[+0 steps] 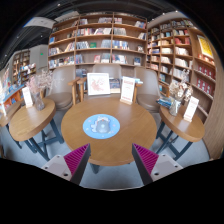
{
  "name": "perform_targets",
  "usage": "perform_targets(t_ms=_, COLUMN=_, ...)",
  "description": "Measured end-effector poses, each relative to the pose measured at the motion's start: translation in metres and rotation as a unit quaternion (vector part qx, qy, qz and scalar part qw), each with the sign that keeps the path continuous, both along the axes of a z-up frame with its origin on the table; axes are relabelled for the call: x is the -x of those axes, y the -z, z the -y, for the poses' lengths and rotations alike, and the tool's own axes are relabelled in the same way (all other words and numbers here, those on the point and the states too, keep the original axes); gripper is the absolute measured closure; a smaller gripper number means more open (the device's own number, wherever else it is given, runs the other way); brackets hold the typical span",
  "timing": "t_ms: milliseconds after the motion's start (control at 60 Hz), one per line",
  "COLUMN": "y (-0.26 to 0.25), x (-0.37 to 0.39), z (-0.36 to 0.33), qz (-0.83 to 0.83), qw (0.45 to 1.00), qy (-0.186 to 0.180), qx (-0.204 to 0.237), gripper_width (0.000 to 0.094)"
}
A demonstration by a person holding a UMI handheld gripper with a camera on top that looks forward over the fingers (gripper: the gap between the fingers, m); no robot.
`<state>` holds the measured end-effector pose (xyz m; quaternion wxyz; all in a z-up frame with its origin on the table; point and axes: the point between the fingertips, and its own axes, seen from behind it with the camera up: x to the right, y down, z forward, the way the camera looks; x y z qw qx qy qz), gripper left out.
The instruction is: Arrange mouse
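A round wooden table [120,140] stands ahead of me with a round light-blue mat [101,126] on its middle. A small pale object that may be the mouse lies on that mat; I cannot tell it for sure. My gripper [110,160] is open and empty, held above the table's near edge. Its magenta pads [76,158] stand wide apart at either side, short of the mat.
Two upright display cards [98,84] stand at the table's far edge. Another round table [28,118] with a card stands at the left, and one [188,125] at the right. Chairs [63,86] stand beyond. Tall bookshelves [105,42] line the back and right walls.
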<state>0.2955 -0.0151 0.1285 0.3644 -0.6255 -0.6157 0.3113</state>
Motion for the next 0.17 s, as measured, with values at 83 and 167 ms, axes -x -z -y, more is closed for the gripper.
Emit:
perform_targets(t_ms=83, y=0.001, x=-0.008, z=0.003, qz=-0.004, qw=1.000, qy=-0.007, qx=-0.001, gripper_width=0.0084)
perform_targets(t_ms=167, y=0.002, x=-0.012, z=0.004, qz=-0.004, qw=1.000, qy=-0.010, qx=0.002, gripper_width=0.0086)
